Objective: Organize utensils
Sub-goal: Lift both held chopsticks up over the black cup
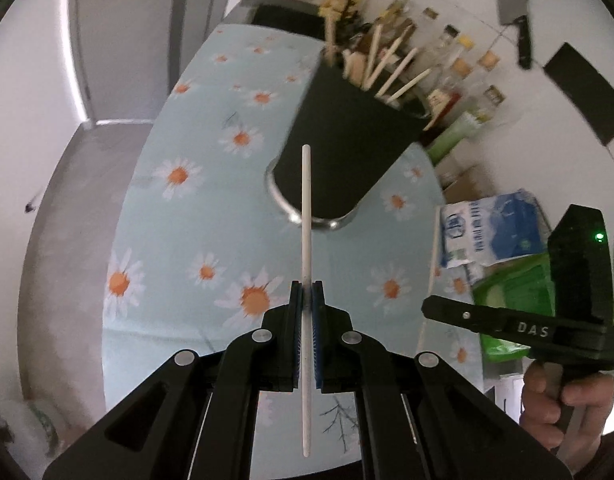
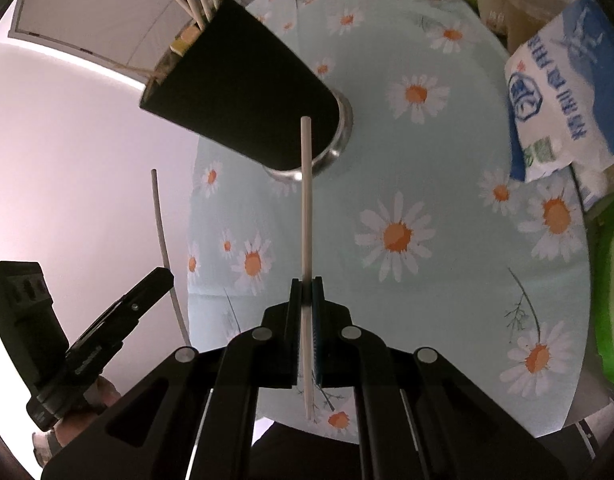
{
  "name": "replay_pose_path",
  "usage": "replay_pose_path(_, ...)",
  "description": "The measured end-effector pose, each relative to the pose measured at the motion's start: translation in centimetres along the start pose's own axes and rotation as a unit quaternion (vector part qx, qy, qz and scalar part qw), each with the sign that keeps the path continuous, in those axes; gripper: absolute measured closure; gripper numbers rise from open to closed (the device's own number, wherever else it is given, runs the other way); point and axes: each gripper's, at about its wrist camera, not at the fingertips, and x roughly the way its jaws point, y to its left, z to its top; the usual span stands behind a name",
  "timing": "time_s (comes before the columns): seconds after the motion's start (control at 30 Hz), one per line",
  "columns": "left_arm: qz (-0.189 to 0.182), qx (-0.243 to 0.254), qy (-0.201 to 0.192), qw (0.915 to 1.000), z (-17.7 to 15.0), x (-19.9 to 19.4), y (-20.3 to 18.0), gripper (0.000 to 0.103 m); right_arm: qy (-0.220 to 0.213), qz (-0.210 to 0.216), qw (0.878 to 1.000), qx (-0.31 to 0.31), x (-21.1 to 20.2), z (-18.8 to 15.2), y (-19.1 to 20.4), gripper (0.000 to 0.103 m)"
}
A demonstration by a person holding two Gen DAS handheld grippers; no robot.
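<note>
My left gripper (image 1: 306, 292) is shut on a white chopstick (image 1: 305, 200) that points up past the jaws toward a black utensil holder (image 1: 347, 144). The holder stands on a metal base on the daisy tablecloth (image 1: 179, 216), with several pale chopsticks (image 1: 391, 68) sticking out of it. In the right wrist view my right gripper (image 2: 307, 284) is shut on a second white chopstick (image 2: 305, 200), its tip in front of the holder (image 2: 243, 92). Each gripper shows in the other's view: the right gripper (image 1: 427, 305) and the left gripper (image 2: 167, 276), each with its stick.
A blue and white bag (image 1: 491, 232) and a green pack (image 1: 515, 300) lie at the table's right edge (image 2: 567, 92). Bottles (image 1: 459, 68) crowd behind the holder. A cleaver (image 1: 515, 12) hangs on the wall. A hand (image 1: 563, 400) grips the right tool.
</note>
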Motion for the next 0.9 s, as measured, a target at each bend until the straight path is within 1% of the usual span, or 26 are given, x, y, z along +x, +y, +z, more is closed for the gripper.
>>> replay_pose_path(0.13,-0.026,0.017,-0.015,0.9994,1.2,-1.0,-0.4,0.099,-0.024,-0.01,1.0,-0.006,-0.9,0.4,1.4,0.097)
replay_pose_path(0.3,-0.047,0.03,-0.029,0.998,2.0,-2.2,-0.4,0.099,-0.054,-0.024,0.998,-0.019,-2.1,0.7,3.1,0.097)
replay_pose_path(0.5,-0.074,0.043,-0.05,0.9951,3.2,-3.5,-0.1,0.099,-0.076,-0.027,0.996,-0.025,-2.7,1.2,4.6,0.097)
replay_pose_path(0.6,-0.085,0.054,-0.062,0.993,3.7,-4.0,-0.1,0.099,-0.092,-0.009,0.995,-0.023,-3.2,1.5,5.4,0.097)
replay_pose_path(0.7,-0.099,0.061,-0.078,0.9901,4.3,-4.6,0.1,0.099,-0.119,0.003,0.992,-0.032,-4.1,2.0,6.3,0.097)
replay_pose_path(0.9,-0.126,0.077,-0.116,0.9823,5.9,-6.0,0.2,0.099,-0.166,0.013,0.985,-0.052,-5.3,3.2,7.9,0.097)
